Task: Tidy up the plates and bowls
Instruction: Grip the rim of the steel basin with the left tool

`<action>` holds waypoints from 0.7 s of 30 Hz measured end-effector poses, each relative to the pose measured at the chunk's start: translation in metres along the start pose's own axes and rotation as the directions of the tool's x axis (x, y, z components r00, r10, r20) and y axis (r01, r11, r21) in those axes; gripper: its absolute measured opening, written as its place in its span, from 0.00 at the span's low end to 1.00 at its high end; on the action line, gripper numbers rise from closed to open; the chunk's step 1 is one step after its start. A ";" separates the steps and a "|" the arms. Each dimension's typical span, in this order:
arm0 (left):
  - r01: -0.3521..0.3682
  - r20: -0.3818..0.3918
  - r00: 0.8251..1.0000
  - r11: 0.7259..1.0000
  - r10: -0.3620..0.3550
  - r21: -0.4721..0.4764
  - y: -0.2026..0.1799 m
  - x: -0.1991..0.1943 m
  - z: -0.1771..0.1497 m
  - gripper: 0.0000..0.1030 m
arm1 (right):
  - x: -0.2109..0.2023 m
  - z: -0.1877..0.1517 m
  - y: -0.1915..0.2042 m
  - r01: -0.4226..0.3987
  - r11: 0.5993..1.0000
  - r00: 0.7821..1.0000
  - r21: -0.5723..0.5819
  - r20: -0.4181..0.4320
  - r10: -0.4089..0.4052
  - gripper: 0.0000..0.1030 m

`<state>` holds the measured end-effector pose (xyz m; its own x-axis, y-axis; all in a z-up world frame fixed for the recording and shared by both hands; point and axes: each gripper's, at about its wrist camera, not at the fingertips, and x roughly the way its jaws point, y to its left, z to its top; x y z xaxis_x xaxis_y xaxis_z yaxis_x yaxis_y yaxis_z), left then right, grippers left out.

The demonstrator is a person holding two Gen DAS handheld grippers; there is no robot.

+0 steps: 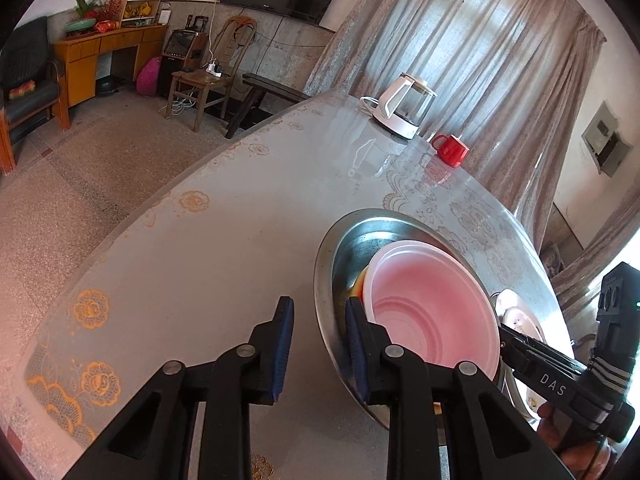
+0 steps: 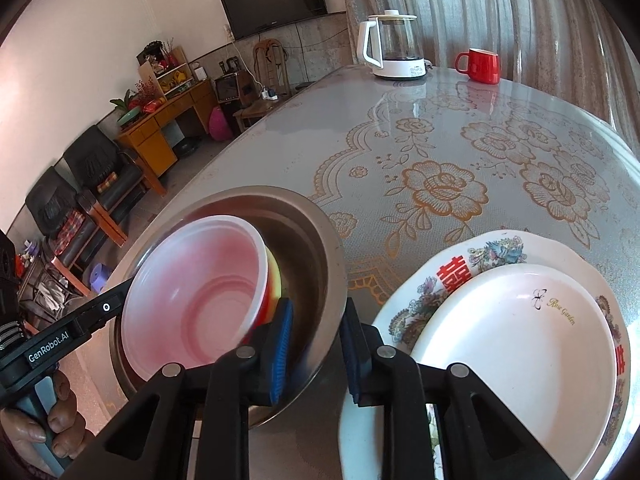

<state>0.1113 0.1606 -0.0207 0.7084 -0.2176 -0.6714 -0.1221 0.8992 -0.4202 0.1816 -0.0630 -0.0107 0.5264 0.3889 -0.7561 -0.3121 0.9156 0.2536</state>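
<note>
A steel basin (image 1: pixel 340 248) (image 2: pixel 312 240) sits on the table and holds a pink plastic bowl (image 1: pixel 432 312) (image 2: pixel 200 292) tilted over a yellow and red bowl (image 2: pixel 274 280). My left gripper (image 1: pixel 318 344) is open and straddles the basin's left rim, one finger inside, one outside. My right gripper (image 2: pixel 316 344) is open and straddles the basin's right rim the same way. A plain white plate (image 2: pixel 520 356) lies on a flowered plate (image 2: pixel 460 264) to the right of the basin.
A white and glass kettle (image 1: pixel 404 108) (image 2: pixel 394 48) and a red mug (image 1: pixel 452 150) (image 2: pixel 482 65) stand at the table's far end. The table (image 1: pixel 240 240) has a flowered cover. Curtains hang behind. Chairs and a desk stand across the floor to the left.
</note>
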 end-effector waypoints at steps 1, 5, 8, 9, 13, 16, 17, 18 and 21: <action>0.014 0.003 1.000 1.000 -0.014 -0.014 0.003 0.000 0.000 0.26 | 0.001 0.000 0.000 0.003 1.000 1.000 -0.001 -0.001 -0.003 0.22; 0.036 0.012 0.999 0.999 -0.036 -0.040 0.007 0.001 -0.001 0.28 | 0.003 0.002 0.002 0.017 1.000 1.000 -0.023 0.006 -0.016 0.22; 0.062 0.008 0.998 0.996 -0.062 -0.068 0.011 0.001 -0.002 0.26 | 0.003 0.002 0.002 0.015 0.999 1.000 -0.029 0.006 -0.014 0.22; 0.072 0.008 0.997 0.996 -0.072 -0.061 0.010 0.000 -0.002 0.26 | 0.003 0.002 0.003 0.012 0.999 1.000 -0.030 0.005 -0.011 0.22; 0.053 0.020 0.998 0.999 -0.053 0.013 0.000 -0.007 -0.004 0.17 | 0.002 -0.001 0.006 0.011 0.998 1.000 -0.059 0.007 -0.011 0.22; 0.051 0.009 0.999 0.999 -0.051 -0.003 0.004 -0.007 -0.001 0.17 | 0.005 -0.002 0.011 0.020 0.997 1.000 -0.078 0.003 -0.020 0.24; 0.050 0.007 0.999 0.999 -0.050 0.004 0.005 -0.008 -0.001 0.14 | 0.005 -0.002 0.011 0.018 0.997 1.000 -0.078 0.000 -0.018 0.24; 0.036 0.009 0.999 0.999 -0.036 0.023 0.002 -0.009 -0.001 0.14 | 0.005 -0.003 0.011 0.014 0.997 1.000 -0.077 -0.003 -0.014 0.24; 0.025 0.006 1.000 0.999 -0.025 0.034 0.002 -0.011 -0.003 0.14 | 0.002 -0.005 0.012 0.004 0.998 1.000 -0.071 0.004 -0.004 0.23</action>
<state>0.1013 0.1638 -0.0155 0.7152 -0.2376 -0.6573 -0.0812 0.9058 -0.4159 0.1745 -0.0514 -0.0121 0.5311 0.3858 -0.7544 -0.3649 0.9077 0.2072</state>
